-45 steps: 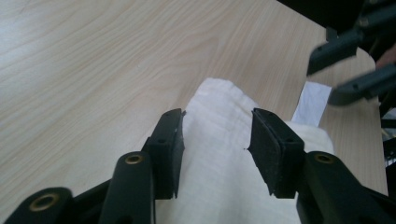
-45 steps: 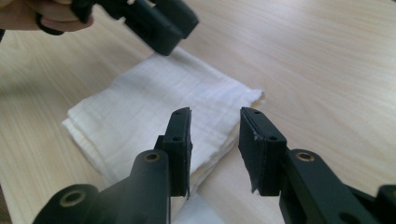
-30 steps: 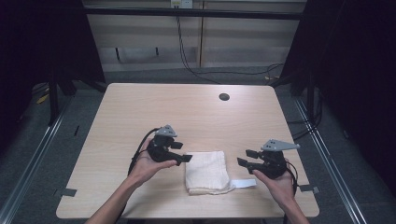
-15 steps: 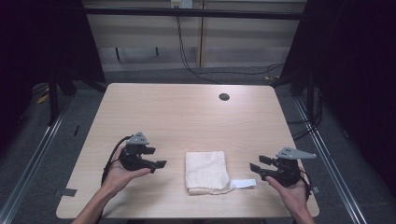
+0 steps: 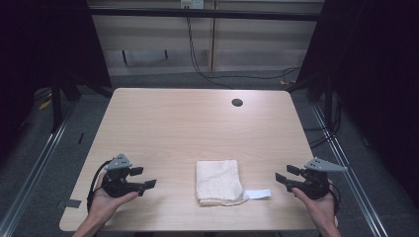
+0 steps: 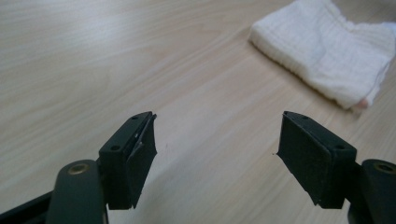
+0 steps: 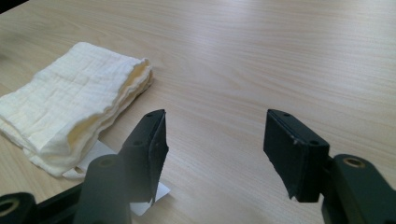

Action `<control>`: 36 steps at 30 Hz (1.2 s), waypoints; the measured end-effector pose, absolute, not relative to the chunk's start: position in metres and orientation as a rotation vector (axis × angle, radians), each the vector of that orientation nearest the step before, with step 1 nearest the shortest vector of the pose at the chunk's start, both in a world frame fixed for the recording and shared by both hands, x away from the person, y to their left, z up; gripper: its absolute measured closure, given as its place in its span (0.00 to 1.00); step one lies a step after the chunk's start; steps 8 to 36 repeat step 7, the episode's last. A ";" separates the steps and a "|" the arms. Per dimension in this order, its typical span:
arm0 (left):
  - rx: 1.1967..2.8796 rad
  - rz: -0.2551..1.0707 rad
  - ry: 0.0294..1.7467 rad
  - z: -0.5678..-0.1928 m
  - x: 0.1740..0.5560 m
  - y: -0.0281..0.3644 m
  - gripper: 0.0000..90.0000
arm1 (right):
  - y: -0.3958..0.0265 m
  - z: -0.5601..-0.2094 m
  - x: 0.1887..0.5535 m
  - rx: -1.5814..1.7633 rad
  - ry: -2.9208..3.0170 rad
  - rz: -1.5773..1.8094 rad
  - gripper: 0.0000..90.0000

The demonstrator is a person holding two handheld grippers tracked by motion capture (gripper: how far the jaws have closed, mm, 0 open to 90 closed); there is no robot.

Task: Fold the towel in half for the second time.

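White folded cloth (image 5: pixel 218 180) lies released on surface (image 5: pixel 197 128); my left tongs (image 5: pixel 146 178) and right tongs (image 5: pixel 282 175), empty, jaws just widened, have withdrawn to either side—folding apparently finished.

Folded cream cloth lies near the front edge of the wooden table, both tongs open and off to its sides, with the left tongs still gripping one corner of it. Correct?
Not quite. The left tongs grip nothing: the left gripper view shows bare wooden table between the jaws, with the folded cream cloth lying apart. The rest holds; the right tongs are open too.
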State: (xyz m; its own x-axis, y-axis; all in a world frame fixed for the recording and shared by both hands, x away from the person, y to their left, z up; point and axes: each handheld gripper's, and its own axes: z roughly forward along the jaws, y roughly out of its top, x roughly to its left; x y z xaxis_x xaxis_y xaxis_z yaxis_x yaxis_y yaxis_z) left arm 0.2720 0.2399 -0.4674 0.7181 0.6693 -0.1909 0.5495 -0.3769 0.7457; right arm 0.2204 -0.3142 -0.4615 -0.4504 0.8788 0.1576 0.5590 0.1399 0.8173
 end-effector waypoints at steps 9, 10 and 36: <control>2.039 0.174 0.974 -0.475 0.272 0.251 0.29 | -0.312 -0.468 0.220 1.381 2.049 1.225 0.41; 2.039 0.174 0.974 -0.475 0.272 0.251 0.29 | -0.312 -0.468 0.220 1.381 2.049 1.225 0.41; 2.039 0.174 0.974 -0.475 0.272 0.251 0.29 | -0.312 -0.468 0.220 1.381 2.049 1.225 0.41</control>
